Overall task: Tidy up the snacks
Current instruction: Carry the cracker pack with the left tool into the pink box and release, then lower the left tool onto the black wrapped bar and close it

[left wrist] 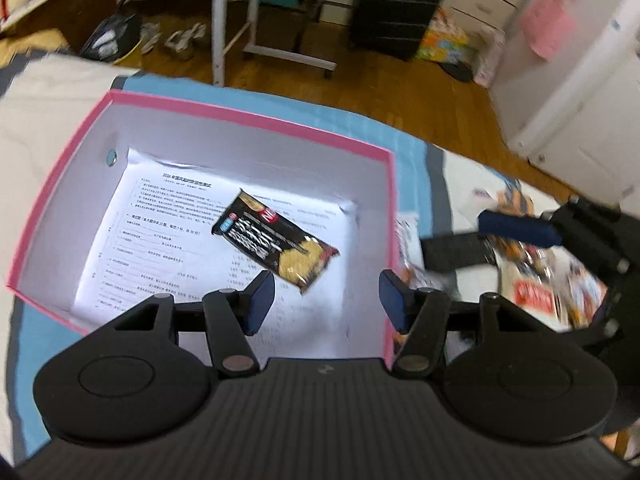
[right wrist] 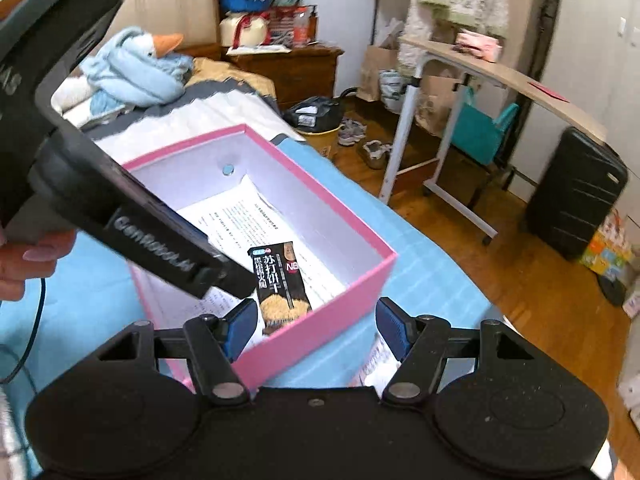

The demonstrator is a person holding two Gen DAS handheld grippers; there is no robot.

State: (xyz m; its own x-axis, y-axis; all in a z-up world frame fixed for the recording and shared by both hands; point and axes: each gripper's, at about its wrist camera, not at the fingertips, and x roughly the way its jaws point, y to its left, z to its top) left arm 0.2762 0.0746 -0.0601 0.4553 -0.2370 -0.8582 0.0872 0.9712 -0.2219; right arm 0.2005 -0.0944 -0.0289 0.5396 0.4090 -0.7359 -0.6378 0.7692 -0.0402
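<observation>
A pink box (left wrist: 248,120) stands open on a blue cloth, with a printed sheet lining its floor. One black cracker packet (left wrist: 276,246) lies flat on that sheet. My left gripper (left wrist: 326,300) hovers open above the box's near side, with nothing between its blue pads. To the right of the box, my right gripper (left wrist: 492,242) reaches over a blurred pile of colourful snack packets (left wrist: 552,288). In the right wrist view, my right gripper (right wrist: 316,328) is open and empty just outside the pink box (right wrist: 320,194). The cracker packet (right wrist: 280,284) shows inside, partly behind the left tool's housing (right wrist: 120,216).
The box sits on a bed covered by the blue cloth (right wrist: 424,280). A plush goose (right wrist: 136,68) lies at the bed's head. On the wooden floor stand a white-legged side table (right wrist: 472,80) and a black suitcase (right wrist: 576,196). A hand (right wrist: 28,256) grips the left tool.
</observation>
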